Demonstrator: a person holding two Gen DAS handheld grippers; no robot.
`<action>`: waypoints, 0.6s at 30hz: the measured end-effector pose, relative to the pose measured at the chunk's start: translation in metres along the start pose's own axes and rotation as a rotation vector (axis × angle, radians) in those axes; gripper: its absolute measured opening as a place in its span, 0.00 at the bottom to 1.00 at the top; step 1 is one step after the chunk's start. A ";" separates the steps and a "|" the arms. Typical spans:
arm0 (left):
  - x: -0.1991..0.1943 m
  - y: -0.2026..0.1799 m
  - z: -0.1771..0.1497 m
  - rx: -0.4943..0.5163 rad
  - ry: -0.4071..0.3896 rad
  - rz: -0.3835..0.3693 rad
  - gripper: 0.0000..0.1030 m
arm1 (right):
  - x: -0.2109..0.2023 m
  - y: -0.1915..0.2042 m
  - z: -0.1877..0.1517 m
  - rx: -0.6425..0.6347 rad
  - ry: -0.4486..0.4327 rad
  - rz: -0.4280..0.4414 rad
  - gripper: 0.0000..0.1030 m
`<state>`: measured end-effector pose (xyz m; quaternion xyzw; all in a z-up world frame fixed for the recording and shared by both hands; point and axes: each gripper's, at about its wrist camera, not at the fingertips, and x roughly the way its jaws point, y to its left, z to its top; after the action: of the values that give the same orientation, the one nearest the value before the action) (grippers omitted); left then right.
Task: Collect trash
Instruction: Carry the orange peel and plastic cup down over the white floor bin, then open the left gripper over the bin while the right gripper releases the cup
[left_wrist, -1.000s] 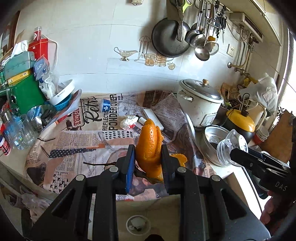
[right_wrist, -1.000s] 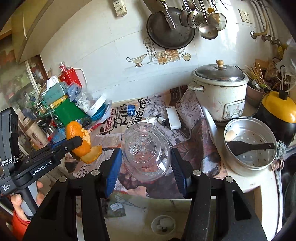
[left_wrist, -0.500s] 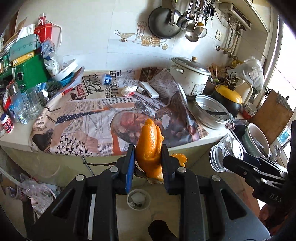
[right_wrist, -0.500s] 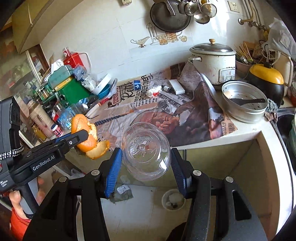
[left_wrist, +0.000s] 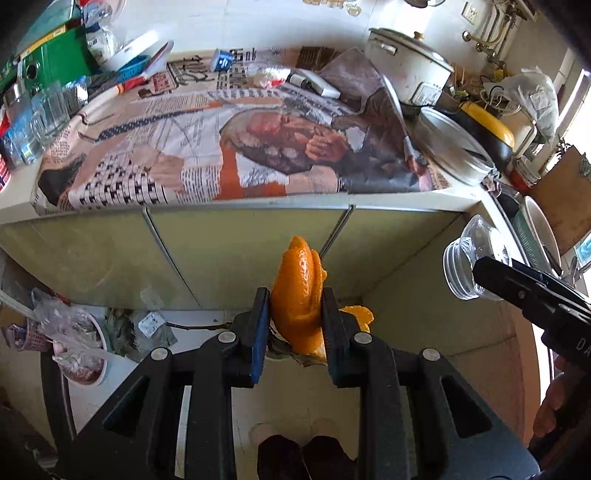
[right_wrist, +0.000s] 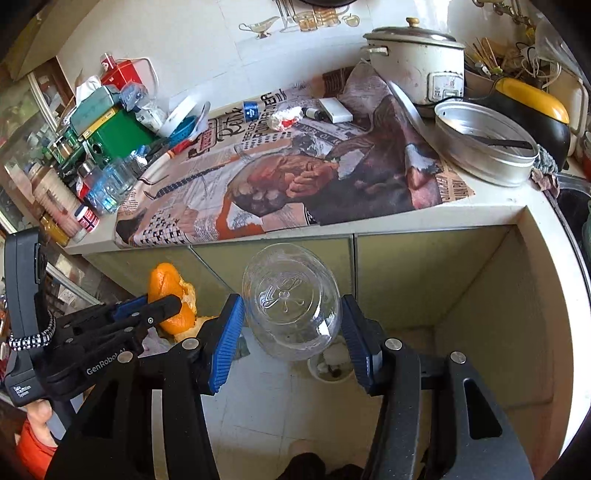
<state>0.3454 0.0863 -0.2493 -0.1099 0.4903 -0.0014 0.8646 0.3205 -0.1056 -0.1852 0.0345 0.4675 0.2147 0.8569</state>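
My left gripper (left_wrist: 295, 314) is shut on a curled orange peel (left_wrist: 300, 291), held in front of the pale cabinet doors below the counter. From the right wrist view the same peel (right_wrist: 168, 291) shows at the left in the left gripper (right_wrist: 162, 306). My right gripper (right_wrist: 291, 328) is shut on a clear plastic bottle (right_wrist: 291, 306), its base facing the camera. In the left wrist view that bottle (left_wrist: 472, 258) appears at the right, neck pointing left. Both grippers point down toward the floor.
The counter (right_wrist: 480, 218) carries a newspaper-print cloth (right_wrist: 295, 177), a rice cooker (right_wrist: 417, 62), a metal pan (right_wrist: 487, 144), crumpled paper (right_wrist: 284, 118) and glasses (right_wrist: 110, 184). A small white bin (right_wrist: 332, 365) and bagged rubbish (left_wrist: 77, 332) sit on the tiled floor below.
Both grippers have sunk from above the counter to below its edge, tilting downward, each still holding its item. The cabinet fronts and floor have come into view.
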 end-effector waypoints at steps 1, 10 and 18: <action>0.010 0.001 -0.003 -0.008 0.015 0.002 0.25 | 0.007 -0.003 -0.004 0.000 0.014 0.002 0.48; 0.129 0.013 -0.051 -0.108 0.154 0.012 0.25 | 0.097 -0.049 -0.041 0.004 0.155 0.016 0.48; 0.242 0.036 -0.093 -0.163 0.254 0.013 0.25 | 0.167 -0.079 -0.070 -0.001 0.221 0.034 0.48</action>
<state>0.3880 0.0777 -0.5072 -0.1756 0.5948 0.0300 0.7839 0.3686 -0.1199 -0.3767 0.0181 0.5584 0.2319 0.7963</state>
